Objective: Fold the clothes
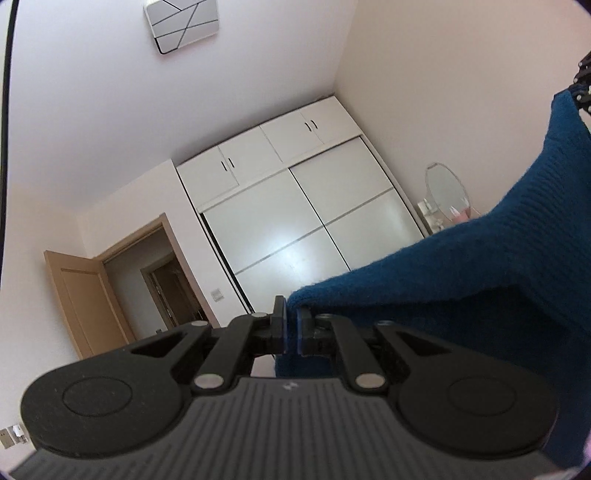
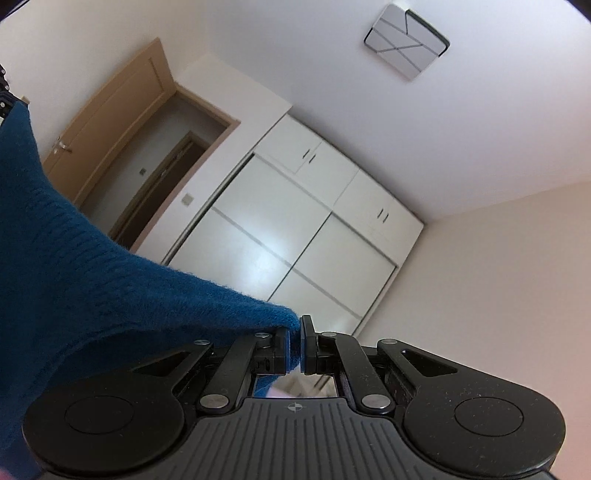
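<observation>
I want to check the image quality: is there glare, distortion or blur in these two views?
Left wrist view: bright glare on the wardrobe doors; fisheye bends the walls; dark corner vignetting; the blue knit garment and left tool look sharp. Right wrist view: the same glare on the wardrobe doors, strongly tilted, curved room lines; right tool sharp.

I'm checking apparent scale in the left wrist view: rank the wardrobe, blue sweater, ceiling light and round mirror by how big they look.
1. wardrobe
2. blue sweater, inflated by nearness to the camera
3. ceiling light
4. round mirror
</observation>
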`<action>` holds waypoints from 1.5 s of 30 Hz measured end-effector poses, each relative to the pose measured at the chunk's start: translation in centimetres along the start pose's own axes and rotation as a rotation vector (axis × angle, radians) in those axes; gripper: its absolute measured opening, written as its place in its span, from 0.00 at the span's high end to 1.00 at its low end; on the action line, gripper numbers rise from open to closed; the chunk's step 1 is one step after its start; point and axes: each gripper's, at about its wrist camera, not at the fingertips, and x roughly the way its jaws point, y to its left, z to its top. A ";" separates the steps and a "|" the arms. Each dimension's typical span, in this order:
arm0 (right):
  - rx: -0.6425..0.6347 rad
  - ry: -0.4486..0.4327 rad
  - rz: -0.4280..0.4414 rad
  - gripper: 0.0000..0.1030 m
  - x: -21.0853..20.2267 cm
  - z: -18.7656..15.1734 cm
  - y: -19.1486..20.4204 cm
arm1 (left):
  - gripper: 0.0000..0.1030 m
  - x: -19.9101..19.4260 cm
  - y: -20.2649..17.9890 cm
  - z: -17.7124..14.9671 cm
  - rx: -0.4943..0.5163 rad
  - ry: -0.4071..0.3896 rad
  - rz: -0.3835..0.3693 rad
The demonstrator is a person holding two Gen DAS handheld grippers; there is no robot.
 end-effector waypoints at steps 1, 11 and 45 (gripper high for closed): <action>0.000 -0.007 -0.002 0.98 1.2 0.0 -0.4 | 0.95 1.1 -0.2 0.4 0.004 0.003 0.005; 0.109 0.481 0.257 0.50 26.3 -9.8 4.4 | 0.58 23.9 -9.3 -10.1 -0.074 0.559 -0.078; 0.223 1.303 0.492 0.96 9.6 -42.7 5.6 | 0.62 9.1 -23.2 -24.4 -0.317 1.328 -0.041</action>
